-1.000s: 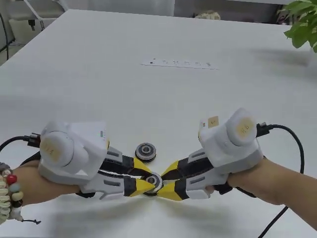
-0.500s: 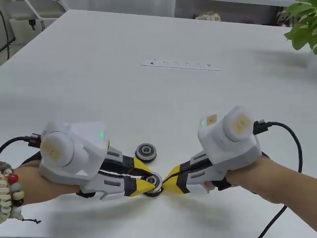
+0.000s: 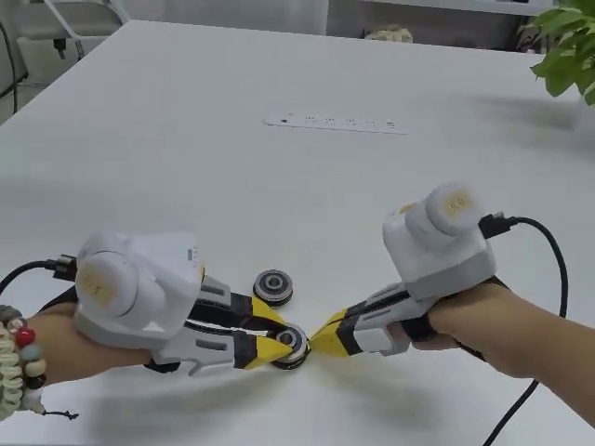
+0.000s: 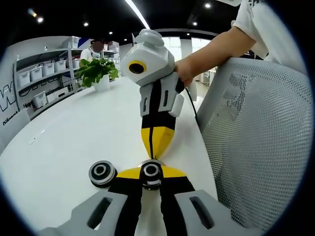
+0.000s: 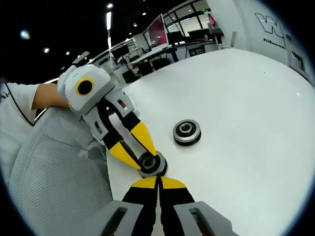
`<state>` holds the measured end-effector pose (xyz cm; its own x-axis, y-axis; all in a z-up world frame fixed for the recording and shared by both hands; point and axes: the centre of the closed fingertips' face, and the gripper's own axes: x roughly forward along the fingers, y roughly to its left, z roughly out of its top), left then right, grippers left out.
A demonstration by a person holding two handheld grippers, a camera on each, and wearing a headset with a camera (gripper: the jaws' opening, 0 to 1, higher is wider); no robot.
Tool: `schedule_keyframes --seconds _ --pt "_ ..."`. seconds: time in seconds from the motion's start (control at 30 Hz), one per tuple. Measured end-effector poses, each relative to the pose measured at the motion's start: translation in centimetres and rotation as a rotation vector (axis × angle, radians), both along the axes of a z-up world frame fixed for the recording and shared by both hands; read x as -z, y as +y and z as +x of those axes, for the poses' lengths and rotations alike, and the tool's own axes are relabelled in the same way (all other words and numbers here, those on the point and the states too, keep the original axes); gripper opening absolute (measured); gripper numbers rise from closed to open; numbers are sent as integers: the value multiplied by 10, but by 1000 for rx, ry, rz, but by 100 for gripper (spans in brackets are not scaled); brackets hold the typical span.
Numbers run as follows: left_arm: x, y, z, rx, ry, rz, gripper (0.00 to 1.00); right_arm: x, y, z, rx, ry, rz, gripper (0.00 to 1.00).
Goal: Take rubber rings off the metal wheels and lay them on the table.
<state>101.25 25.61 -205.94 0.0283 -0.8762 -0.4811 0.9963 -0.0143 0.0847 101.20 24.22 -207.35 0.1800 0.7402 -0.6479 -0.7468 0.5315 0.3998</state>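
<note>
My left gripper (image 3: 284,342) is shut on a small metal wheel (image 3: 291,343) with a black rubber ring, held just above the white table (image 3: 279,177). In the left gripper view the wheel (image 4: 151,173) sits between the yellow tips. My right gripper (image 3: 323,337) comes from the right, shut, its tips against the wheel's rim (image 5: 151,164). Whether it pinches the ring I cannot tell. A second wheel (image 3: 273,285) with its ring lies flat on the table just beyond; it appears as the second wheel (image 4: 102,173) and the second wheel (image 5: 187,132).
A white power strip (image 3: 335,121) lies mid-table, farther out. A green plant (image 3: 562,46) stands at the far right corner. A grey mesh chair (image 4: 246,137) is close behind the grippers. The right gripper's cable (image 3: 553,269) trails to the right.
The right gripper's jaws, which straddled the wheel a second ago, have closed. That gripper has drawn back slightly to the right. The left gripper and both wheels have stayed put.
</note>
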Motion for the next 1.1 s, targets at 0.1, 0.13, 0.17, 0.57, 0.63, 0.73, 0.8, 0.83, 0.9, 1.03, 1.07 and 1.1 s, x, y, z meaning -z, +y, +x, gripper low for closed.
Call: schedule_keyframes --seconds 0.1,0.13,0.17,0.57,0.63,0.73,0.8,0.83,0.9,1.03,1.07,1.1 --pt "0 0 0 -2 4 -1 8 -5 0 2 32 19 38 0" --pt "0 0 0 -3 5 -1 8 -6 0 3 39 27 46 0" --pt "0 -1 0 -4 6 -2 8 -5 0 2 43 36 43 0" --pt "1 -2 1 -1 7 7 7 -10 5 0 69 80 92 0" --pt "1 -2 0 4 5 10 7 -10 5 0 72 86 98 0" --pt "1 -3 -1 6 -5 15 7 -10 6 0 73 91 105 0" --pt "1 -3 -1 3 -2 15 7 -10 7 0 73 90 107 0" --pt "1 -3 0 3 0 15 7 -10 7 0 72 89 107 0" --pt "1 -3 -1 2 2 14 7 -10 7 -1 70 87 107 0" --pt "1 -3 -1 -1 5 13 7 -11 8 -1 66 83 109 0" --pt "2 -3 -1 -1 5 13 7 -12 8 -2 65 83 109 0" --pt "1 -3 -1 -1 5 12 7 -12 9 -2 66 84 110 0"
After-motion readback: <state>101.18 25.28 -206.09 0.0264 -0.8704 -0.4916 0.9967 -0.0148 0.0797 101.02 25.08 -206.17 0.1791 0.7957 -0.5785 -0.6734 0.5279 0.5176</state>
